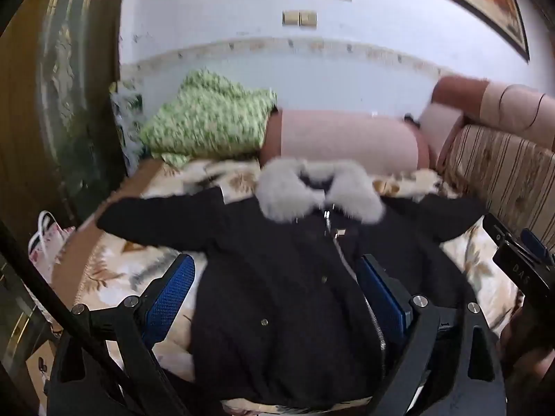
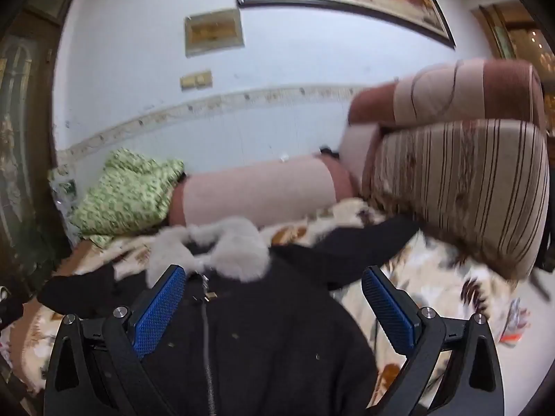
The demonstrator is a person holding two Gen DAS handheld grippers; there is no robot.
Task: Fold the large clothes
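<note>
**Two open tongs over a black coat laid flat**

Two views, both motion-blurred; fine detail on the coat front is hard to make out.

1. Hidden or cut off. The lower hem of the black coat (image 1: 284, 294) runs out of the left wrist view beneath the tongs. In the right wrist view the coat (image 2: 263, 339) fills the space between and below the fingers, and its bottom edge is likewise cut off. One sleeve end passes under the striped cushion (image 2: 461, 187) ahead and to the right of the right tongs. Small fittings near the zipper (image 1: 338, 253) are too blurred to identify.

2. Tongs. The left gripper (image 1: 277, 284) is released, fingers spread wide, with coat fabric lying between the blue pads (image 1: 173, 294). The right gripper (image 2: 274, 305) is also released and spread; its left pad sits just below the grey fur collar (image 2: 225, 249), its right pad over the floral blanket (image 2: 433, 277).

3. Task item. The coat lies face up on the blanket, sleeves spread outward, collar at the far end from both tongs.

4. Beyond the collar: a pink bolster (image 1: 343, 138) and, to its left, a green patterned cloth (image 1: 208, 114). No containers are discernible.
</note>
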